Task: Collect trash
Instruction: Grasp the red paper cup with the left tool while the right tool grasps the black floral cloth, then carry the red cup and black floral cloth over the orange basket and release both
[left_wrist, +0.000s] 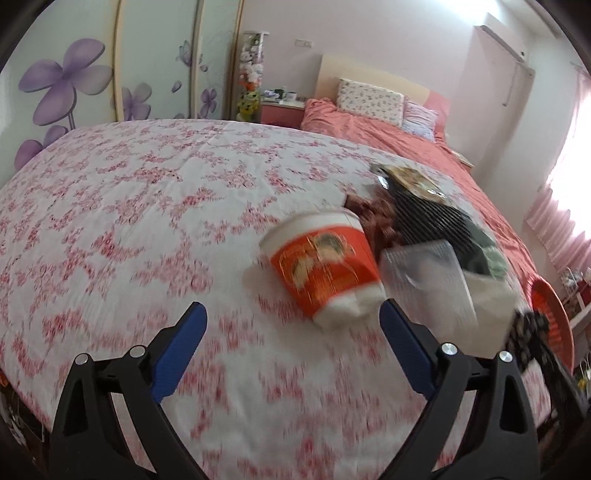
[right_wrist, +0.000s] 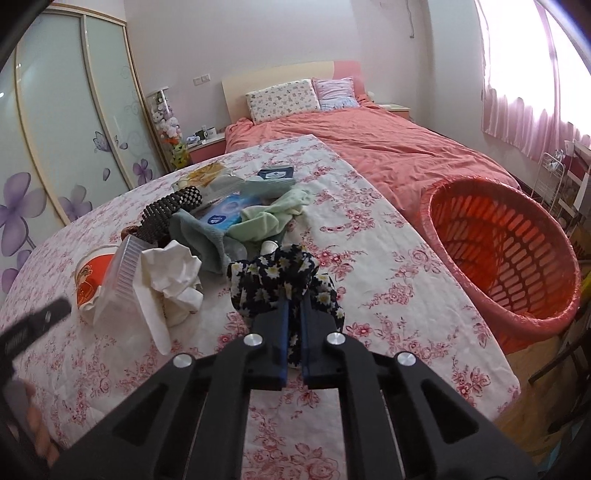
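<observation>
An orange and white paper cup (left_wrist: 325, 266) lies on its side on the floral tablecloth, also seen in the right wrist view (right_wrist: 90, 277). A clear plastic box (left_wrist: 428, 280) and crumpled white tissue (right_wrist: 173, 273) lie beside it. My left gripper (left_wrist: 291, 325) is open and empty, just in front of the cup. My right gripper (right_wrist: 294, 306) is shut on a dark daisy-print cloth (right_wrist: 280, 277), held just above the table. An orange plastic basket (right_wrist: 506, 251) stands to the right of the table.
More clutter lies behind the cup: a black checkered item (right_wrist: 166, 214), green cloths (right_wrist: 266, 218), a blue packet (right_wrist: 225, 214) and a snack bag (right_wrist: 207, 173). A bed with a pink cover (right_wrist: 388, 147) stands beyond the table (right_wrist: 388, 273). Wardrobe doors (right_wrist: 55, 129) are on the left.
</observation>
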